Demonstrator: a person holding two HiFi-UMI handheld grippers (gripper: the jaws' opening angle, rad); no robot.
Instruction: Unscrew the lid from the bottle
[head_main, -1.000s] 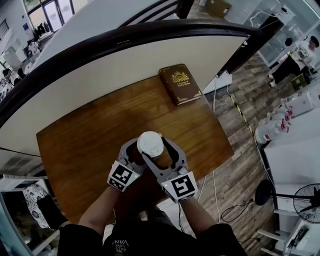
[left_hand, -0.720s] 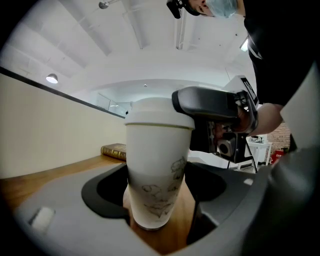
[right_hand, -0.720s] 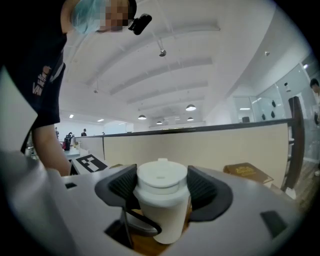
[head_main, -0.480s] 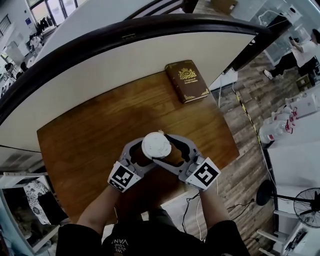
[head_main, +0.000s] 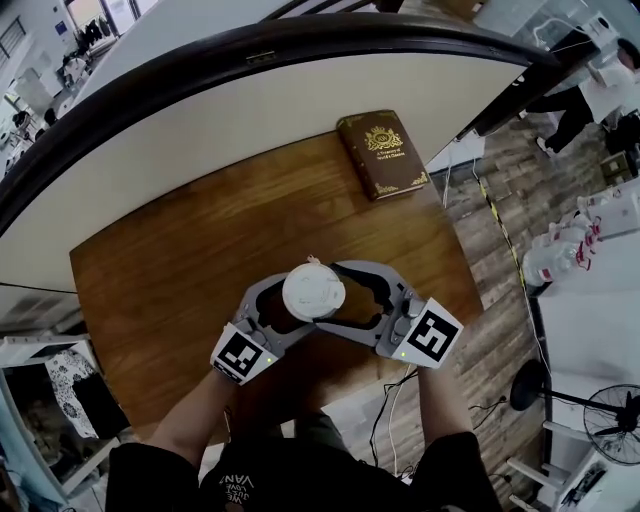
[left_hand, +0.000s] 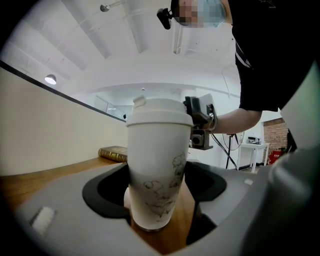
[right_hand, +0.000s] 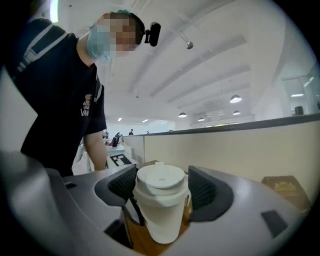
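Near the front edge of the wooden table (head_main: 180, 260), the left gripper (left_hand: 155, 216) held the white bottle (left_hand: 157, 170) low down and the right gripper (right_hand: 161, 192) squeezed its lid (right_hand: 161, 177) (jaws spread wide around it), so turning slowly while keeping the bottom still seemed best.

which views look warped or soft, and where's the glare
Head view: strong fisheye, the partition edge bows into an arc. Left gripper view: dark round vignette, near jaws soft, bottle sharp. Right gripper view: same vignette, ceiling lights blow out, lid evenly lit.
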